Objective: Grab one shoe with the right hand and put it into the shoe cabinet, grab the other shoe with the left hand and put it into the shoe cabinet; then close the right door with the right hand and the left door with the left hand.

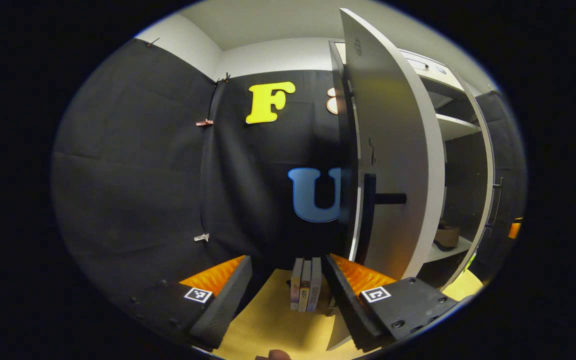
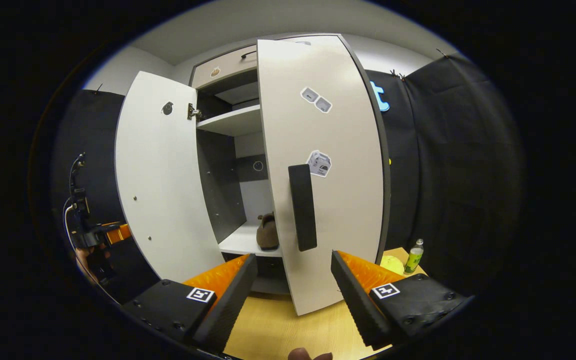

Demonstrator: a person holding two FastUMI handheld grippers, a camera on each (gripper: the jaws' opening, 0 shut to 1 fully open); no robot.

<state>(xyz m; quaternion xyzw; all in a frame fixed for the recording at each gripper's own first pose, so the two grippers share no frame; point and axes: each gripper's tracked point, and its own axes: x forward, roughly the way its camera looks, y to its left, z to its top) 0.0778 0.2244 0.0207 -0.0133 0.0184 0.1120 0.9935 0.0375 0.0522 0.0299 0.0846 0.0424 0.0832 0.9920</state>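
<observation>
The shoe cabinet (image 2: pixel 228 122) stands with both doors ajar. A brown shoe (image 2: pixel 267 231) sits on its lower shelf, also seen past the left door as the shoe (image 1: pixel 447 235). My right gripper (image 2: pixel 293 272) is open and empty, just in front of the right door (image 2: pixel 338 200) and below its black handle (image 2: pixel 302 207). My left gripper (image 1: pixel 287 270) is open and empty, beside the outer face of the left door (image 1: pixel 393 150), near that door's black handle (image 1: pixel 368 220). The left door (image 2: pixel 163 175) swings wide. The left gripper (image 2: pixel 95 234) and a hand show beyond it.
Three books (image 1: pixel 306 285) stand upright on the wooden table (image 1: pixel 273 320) between my left fingers. A small green bottle (image 2: pixel 414 256) and a yellow-green object (image 2: pixel 392 262) sit on the table right of the cabinet. Black cloth walls close in on both sides.
</observation>
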